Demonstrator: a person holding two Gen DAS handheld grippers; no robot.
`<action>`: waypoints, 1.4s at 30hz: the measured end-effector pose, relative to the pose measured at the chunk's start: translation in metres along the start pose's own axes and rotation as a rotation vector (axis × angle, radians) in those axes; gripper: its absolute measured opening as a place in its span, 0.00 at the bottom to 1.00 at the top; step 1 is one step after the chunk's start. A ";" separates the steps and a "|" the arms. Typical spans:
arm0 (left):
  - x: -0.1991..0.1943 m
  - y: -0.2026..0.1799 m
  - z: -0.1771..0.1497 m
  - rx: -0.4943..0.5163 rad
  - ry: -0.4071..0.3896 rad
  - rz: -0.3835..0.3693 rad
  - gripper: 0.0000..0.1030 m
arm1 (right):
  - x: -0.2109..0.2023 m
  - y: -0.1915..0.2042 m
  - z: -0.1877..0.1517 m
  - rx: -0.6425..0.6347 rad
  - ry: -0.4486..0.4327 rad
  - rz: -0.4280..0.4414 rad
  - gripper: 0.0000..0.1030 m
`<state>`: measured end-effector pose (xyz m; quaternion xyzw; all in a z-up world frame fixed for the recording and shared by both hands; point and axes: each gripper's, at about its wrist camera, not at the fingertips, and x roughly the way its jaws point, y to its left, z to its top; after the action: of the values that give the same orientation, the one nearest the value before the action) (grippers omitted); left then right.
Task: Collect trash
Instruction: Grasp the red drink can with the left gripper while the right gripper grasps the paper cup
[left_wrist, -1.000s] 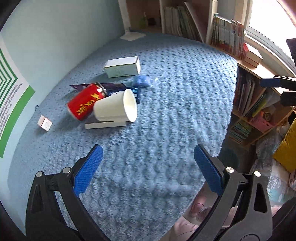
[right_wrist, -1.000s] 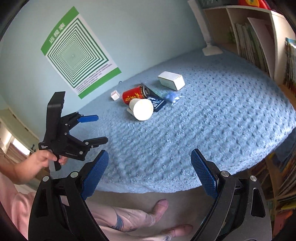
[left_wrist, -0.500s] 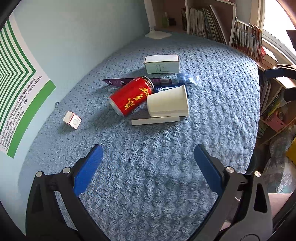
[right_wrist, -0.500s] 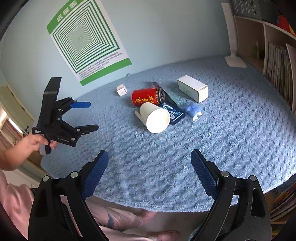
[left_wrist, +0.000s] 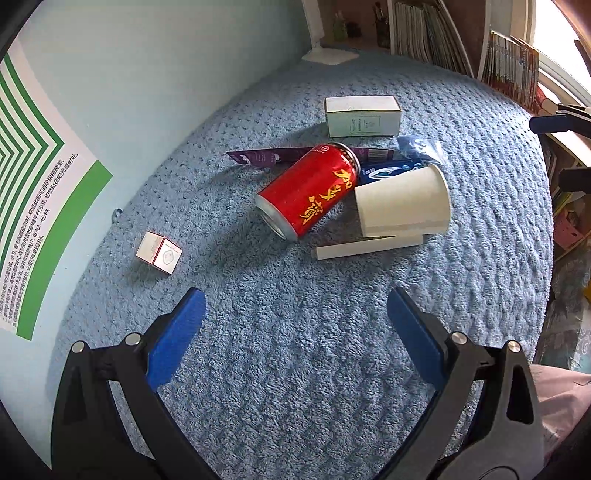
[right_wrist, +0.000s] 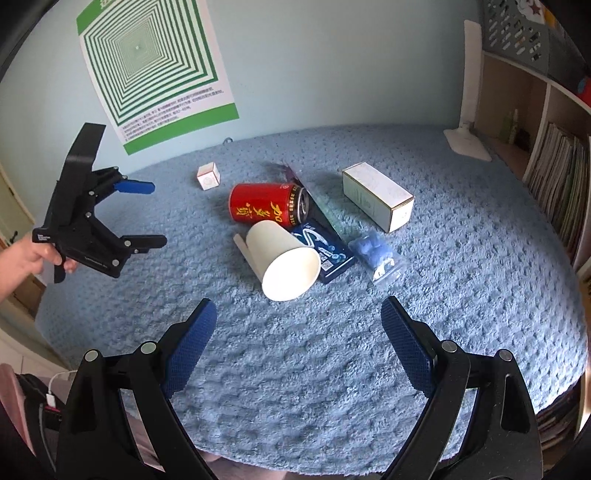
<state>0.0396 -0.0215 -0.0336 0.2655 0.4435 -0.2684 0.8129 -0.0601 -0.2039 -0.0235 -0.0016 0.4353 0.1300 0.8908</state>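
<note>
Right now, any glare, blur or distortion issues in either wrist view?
Left wrist: sharp, strong fisheye bend at the poster, blown-out window top right. Right wrist: sharp, soft shadows beside the red can and paper cup; shelves curve at the edge.

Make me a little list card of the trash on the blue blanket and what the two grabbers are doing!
surface: blue blanket
can: red, on its side
cup: white, on its side, touching can
big box: white, apart
small box: apart, near wall
blue bag: beside packet
left gripper: jaws open, empty
right gripper: jaws open, empty
</note>
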 end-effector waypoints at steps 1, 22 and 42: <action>0.005 0.004 0.002 -0.011 0.008 -0.007 0.93 | 0.004 -0.001 0.001 -0.017 0.010 -0.006 0.87; 0.092 0.024 0.050 0.101 0.075 -0.049 0.93 | 0.100 -0.026 0.026 -0.243 0.094 0.045 0.81; 0.130 0.016 0.078 0.260 0.039 -0.204 0.76 | 0.154 -0.006 0.049 -0.365 0.157 0.248 0.13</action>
<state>0.1556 -0.0882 -0.1062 0.3271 0.4453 -0.3995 0.7315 0.0695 -0.1686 -0.1131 -0.1194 0.4692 0.3146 0.8165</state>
